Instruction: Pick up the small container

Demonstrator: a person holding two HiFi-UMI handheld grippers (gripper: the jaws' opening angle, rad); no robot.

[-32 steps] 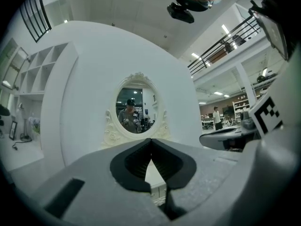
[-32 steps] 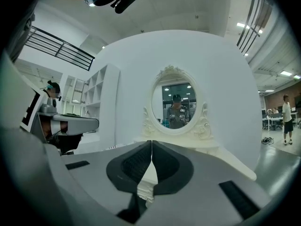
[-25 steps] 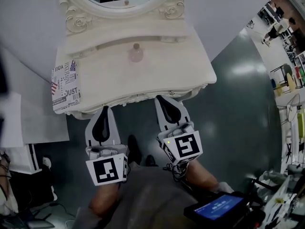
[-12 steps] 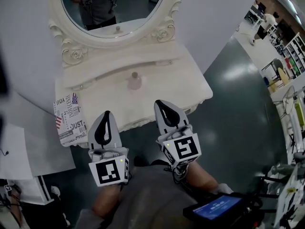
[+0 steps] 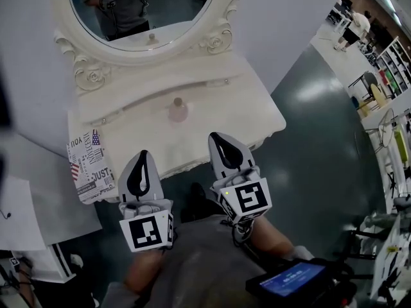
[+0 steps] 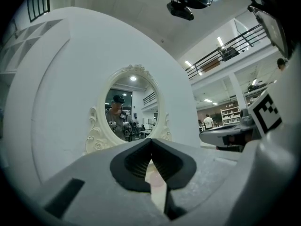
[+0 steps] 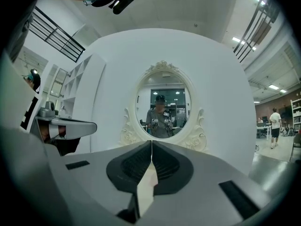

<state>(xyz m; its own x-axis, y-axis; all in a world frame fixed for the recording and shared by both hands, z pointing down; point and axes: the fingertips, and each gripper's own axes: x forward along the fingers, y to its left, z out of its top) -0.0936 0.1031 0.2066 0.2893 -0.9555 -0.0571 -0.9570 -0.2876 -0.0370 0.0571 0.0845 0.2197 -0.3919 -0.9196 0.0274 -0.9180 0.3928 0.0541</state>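
Observation:
A small pinkish bottle-like container (image 5: 178, 110) stands upright near the middle of the white dressing table (image 5: 225, 108), in front of the oval mirror (image 5: 144, 8). My left gripper (image 5: 142, 154) hovers at the table's front edge, left of centre, shut and empty. My right gripper (image 5: 217, 136) hovers over the front edge to the right of it, also shut with nothing held. Both are well short of the container. In the left gripper view (image 6: 151, 140) and the right gripper view (image 7: 151, 141) the jaw tips meet, and the mirror (image 7: 164, 108) shows beyond.
A printed box (image 5: 91, 164) lies at the table's front left corner. A white curved wall stands behind the mirror. Dark green floor (image 5: 321, 140) stretches to the right. A device with a blue screen (image 5: 295, 278) sits at the bottom right. People stand far off at the upper right.
The view has tilted up, so more of the mirror shows and the table sits lower in frame. Both grippers stay shut and have risen slightly toward the table's front edge.

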